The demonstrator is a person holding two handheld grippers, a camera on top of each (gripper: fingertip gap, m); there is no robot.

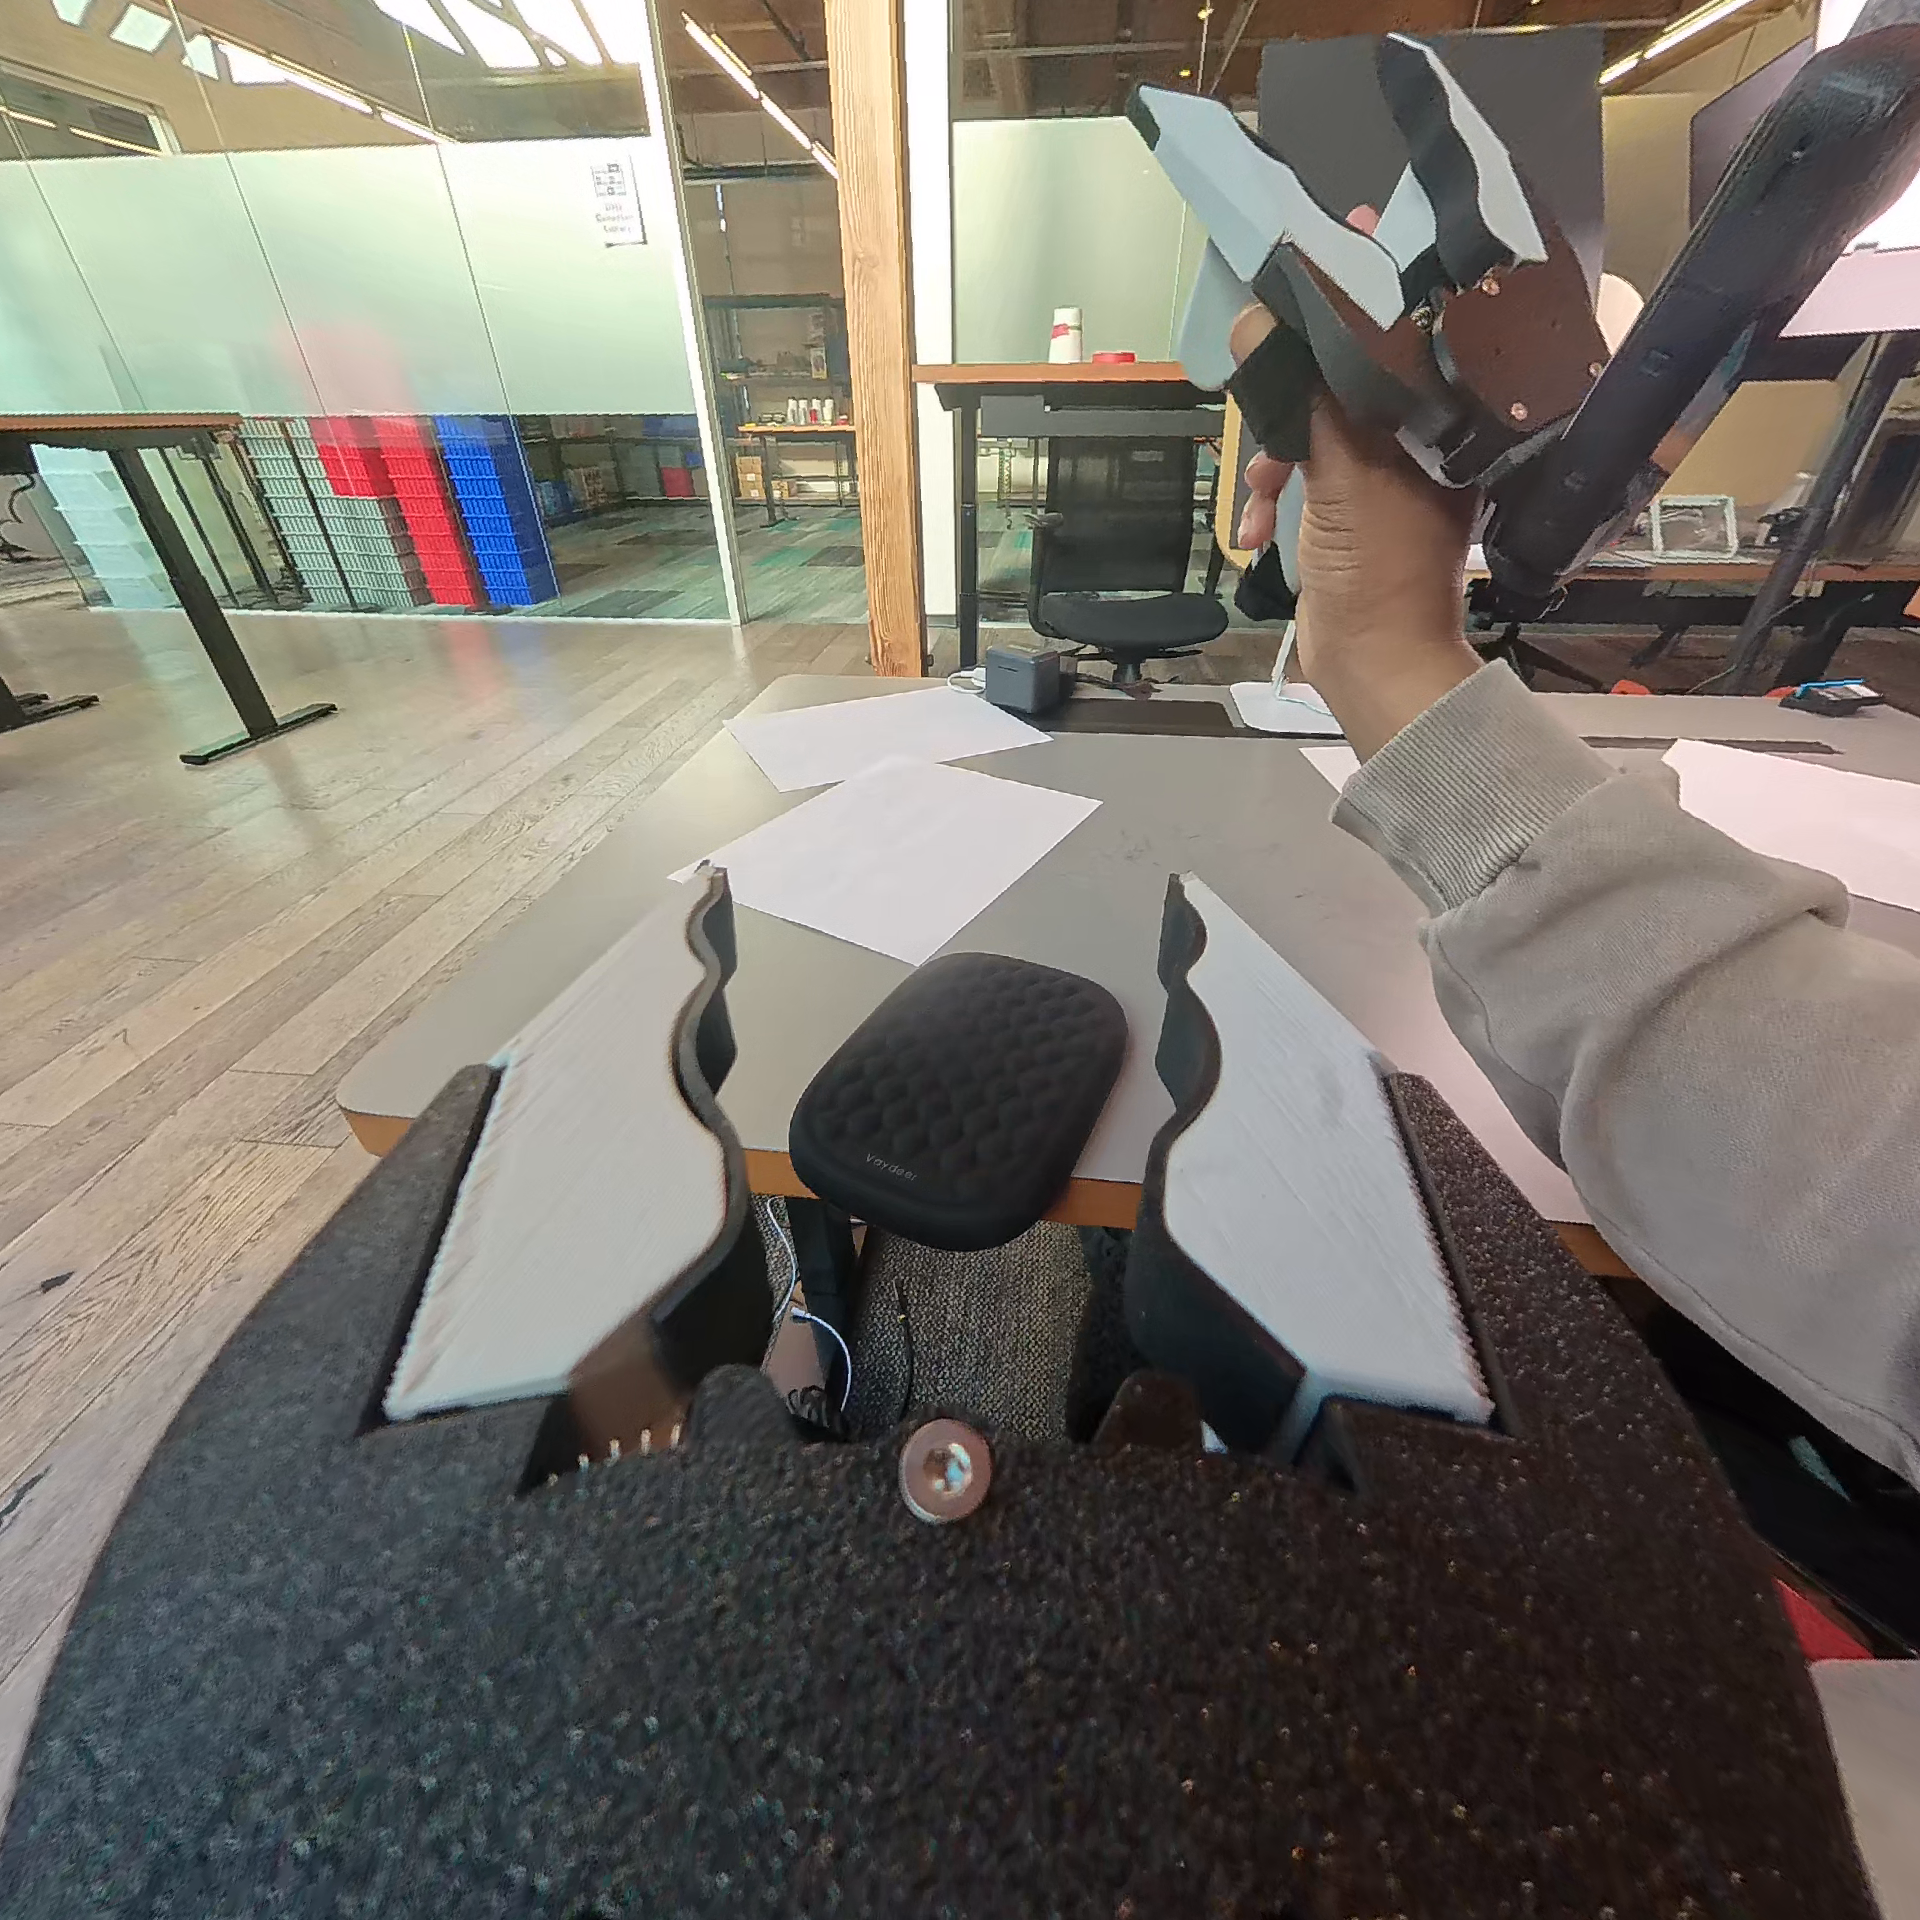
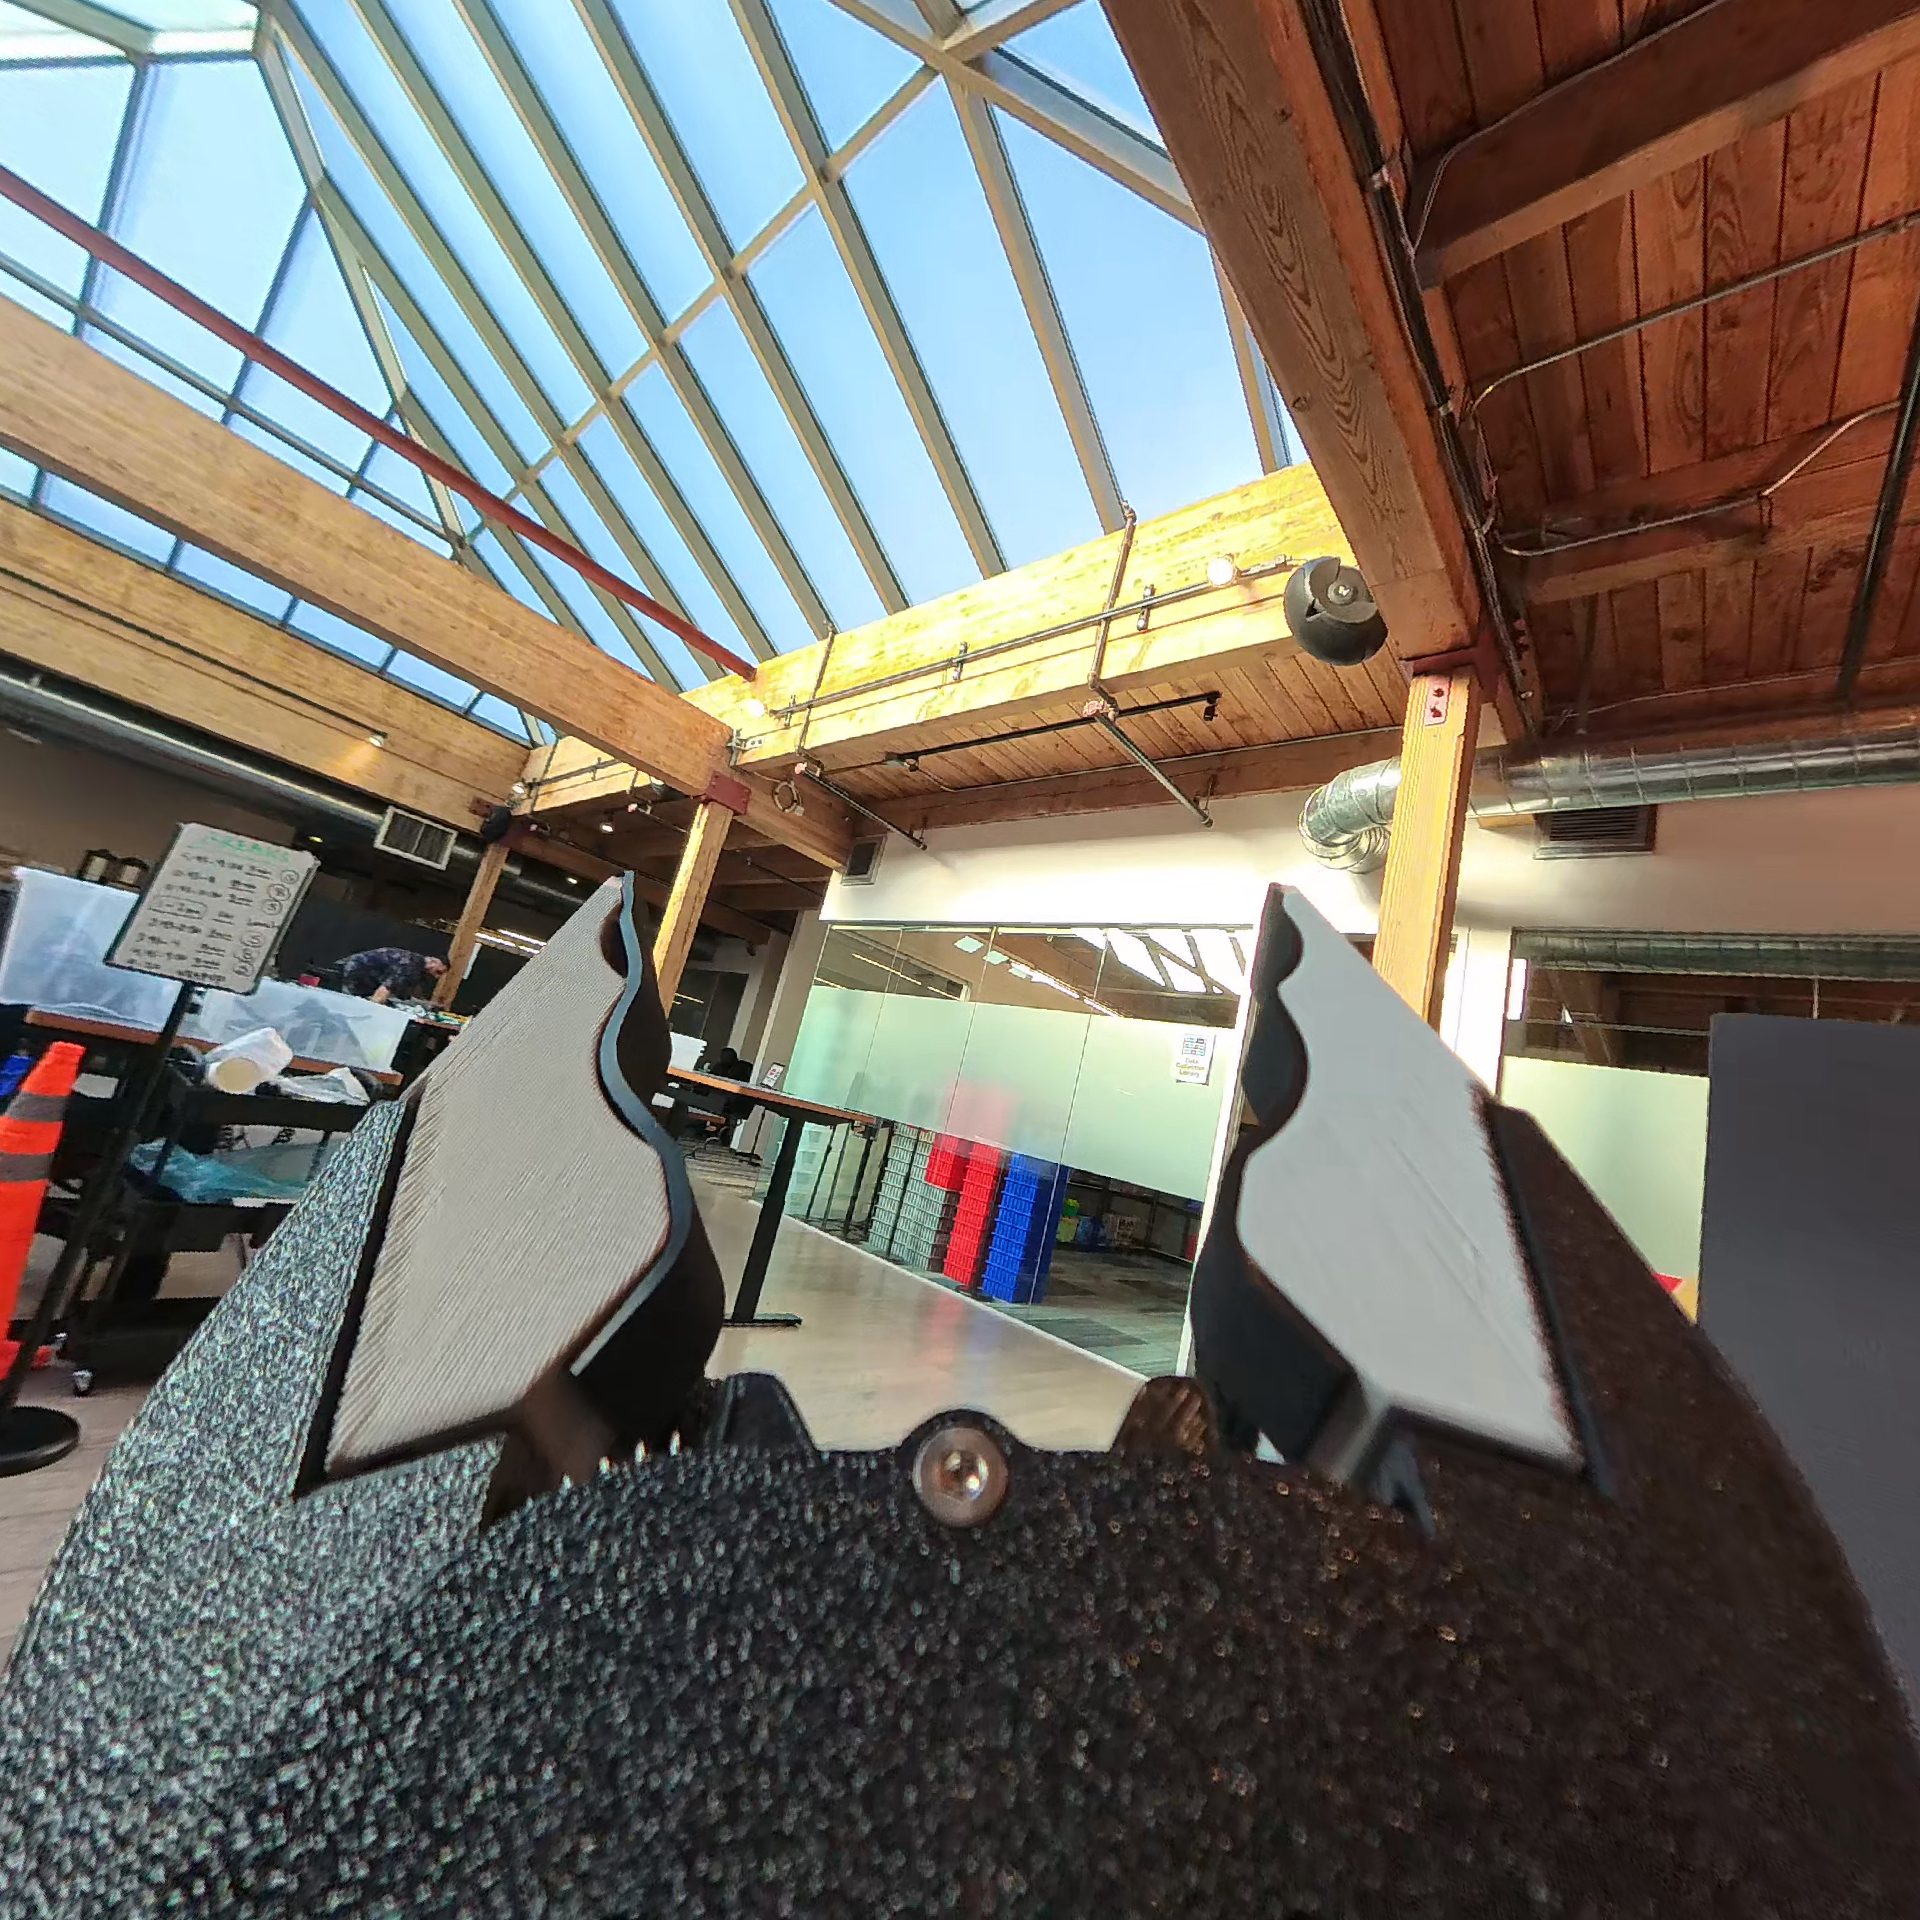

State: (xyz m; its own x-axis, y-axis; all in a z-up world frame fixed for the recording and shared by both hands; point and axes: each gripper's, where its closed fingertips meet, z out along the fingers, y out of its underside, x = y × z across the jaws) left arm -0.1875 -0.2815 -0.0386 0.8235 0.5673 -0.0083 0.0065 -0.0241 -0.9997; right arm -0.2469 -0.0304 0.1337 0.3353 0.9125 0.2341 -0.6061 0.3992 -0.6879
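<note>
My left gripper [image 1: 940, 904] hangs spread and empty just before the black pad [image 1: 961, 1096]; my right gripper [image 2: 940, 925], spread too, points skyward, well above it.

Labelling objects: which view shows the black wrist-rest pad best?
Left wrist view. The black pad lies in full view at the near edge of the grey table, framed between the open left gripper fingers, nothing touching it. Right wrist view shows none of it: the right gripper points up at the skylight.
</note>
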